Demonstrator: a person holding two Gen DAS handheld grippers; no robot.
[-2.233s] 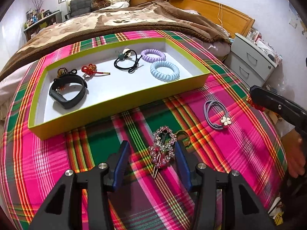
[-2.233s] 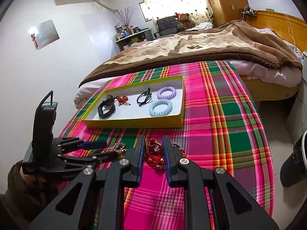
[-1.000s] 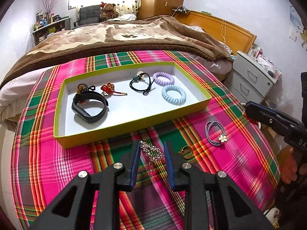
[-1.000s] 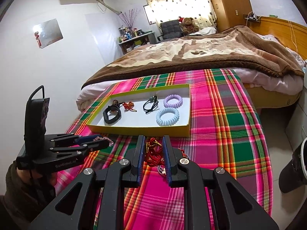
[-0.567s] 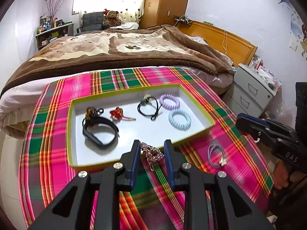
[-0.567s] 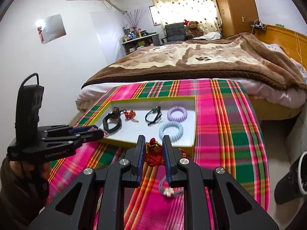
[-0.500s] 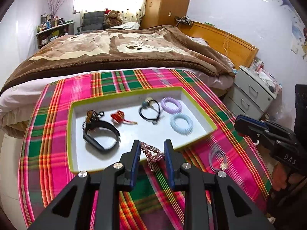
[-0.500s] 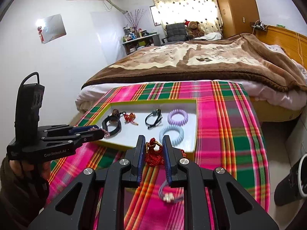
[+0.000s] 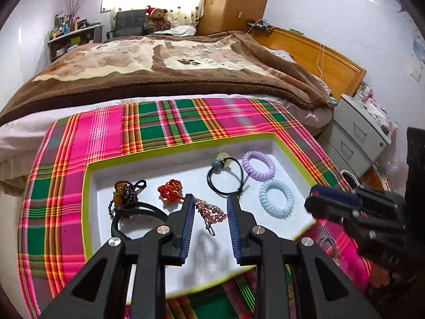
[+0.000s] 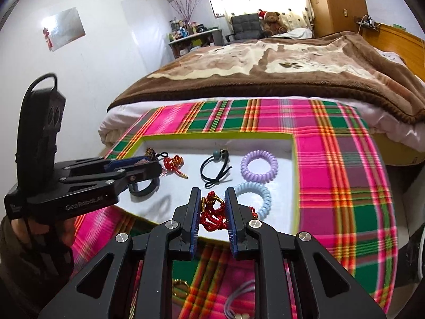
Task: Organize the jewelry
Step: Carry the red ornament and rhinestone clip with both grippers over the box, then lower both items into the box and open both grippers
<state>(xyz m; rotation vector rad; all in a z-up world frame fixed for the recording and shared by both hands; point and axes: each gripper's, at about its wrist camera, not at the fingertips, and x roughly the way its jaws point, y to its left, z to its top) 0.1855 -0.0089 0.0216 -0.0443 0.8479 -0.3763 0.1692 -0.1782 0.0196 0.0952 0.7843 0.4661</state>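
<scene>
Carrying two pieces at once: the left gripper (image 9: 210,219) is clenching a pink rhinestone hair clip (image 9: 209,212) between its blue pads, and the right gripper (image 10: 212,215) is clamping a red knotted cord ornament (image 10: 212,214), both loads hanging over the white floor of the lime-edged tray (image 9: 89,207). Lying beyond the left fingertips, already stowed: a red knot charm (image 9: 170,190), a black hair tie with a teal bead (image 9: 225,179), a lilac spiral hair tie (image 9: 258,165), a pale blue spiral hair tie (image 9: 276,198), a dark beaded charm (image 9: 123,191) and, left of the left finger, a black wristband (image 9: 132,216). Remaining outside, below the right gripper's fingers on the plaid cloth (image 10: 340,175): a gold ring (image 10: 180,287) and a grey hair tie (image 10: 236,303). Judged roughly two-thirds complete, with two pieces in transit and two awaiting pickup. Bare white floor is showing directly under and ahead of both sets of fingers, nearer than the stowed items; the tray's near wall is sitting beneath the fingers, so releasing a little further forward looks safest, and the two grippers are working close side by side.
</scene>
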